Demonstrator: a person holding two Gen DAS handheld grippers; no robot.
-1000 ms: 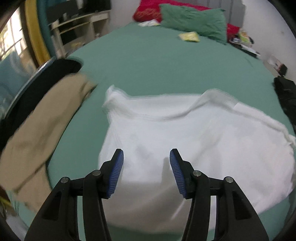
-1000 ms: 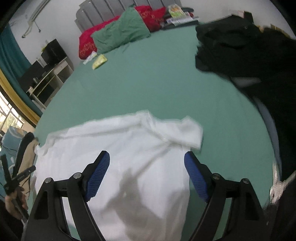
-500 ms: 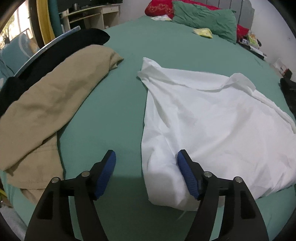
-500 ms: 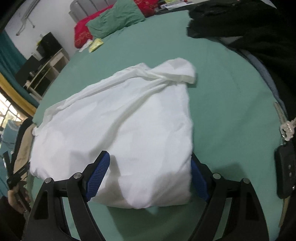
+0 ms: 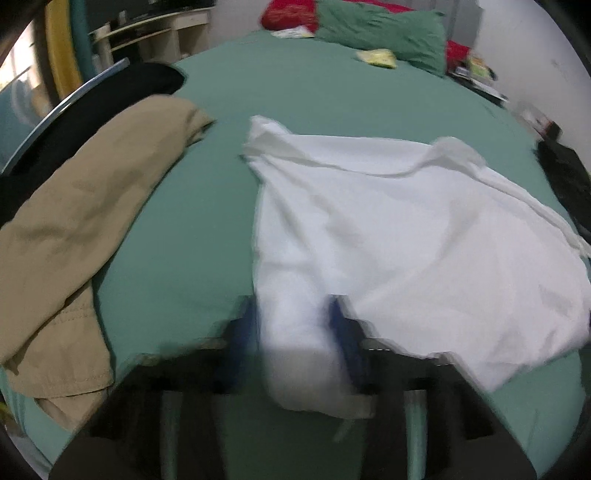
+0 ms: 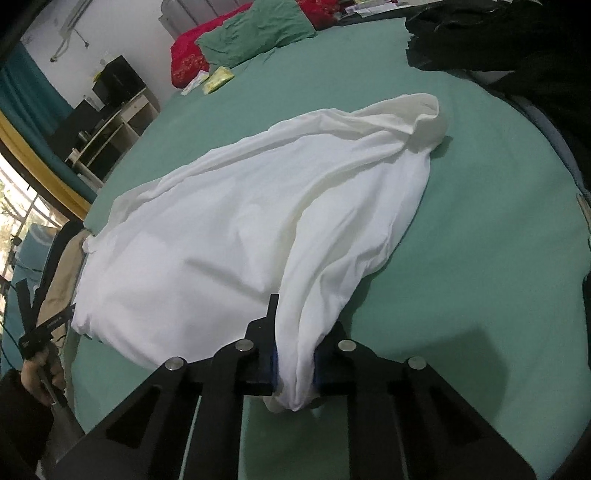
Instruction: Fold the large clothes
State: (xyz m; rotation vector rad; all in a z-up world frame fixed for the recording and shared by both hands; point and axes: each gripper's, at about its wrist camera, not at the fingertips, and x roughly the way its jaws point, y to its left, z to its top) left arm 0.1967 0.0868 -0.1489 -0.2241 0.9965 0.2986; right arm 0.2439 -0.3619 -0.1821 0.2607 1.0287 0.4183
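Observation:
A large white shirt [image 5: 406,221] lies spread on the green bed [image 5: 314,92]; it also shows in the right wrist view [image 6: 240,221]. My left gripper [image 5: 295,332] has the shirt's near left corner bunched between its blue pads, jaws closing on it; the view is blurred. My right gripper [image 6: 295,363] is shut on the shirt's near right corner, and the cloth rises in a fold from the jaws. The left gripper and the hand that holds it show at the left edge of the right wrist view [image 6: 40,332].
Tan trousers [image 5: 74,229] lie on the bed's left side over dark cloth [image 5: 110,96]. Black clothes [image 6: 498,44] are heaped at the right. Green and red pillows [image 5: 380,26] and a yellow packet [image 5: 376,57] lie at the head. Shelves [image 6: 107,122] stand beyond the bed.
Both grippers were open over the shirt's near edge. The right one has shut on its corner; the left one has narrowed around its corner. The cloth is bunched and lifted near both.

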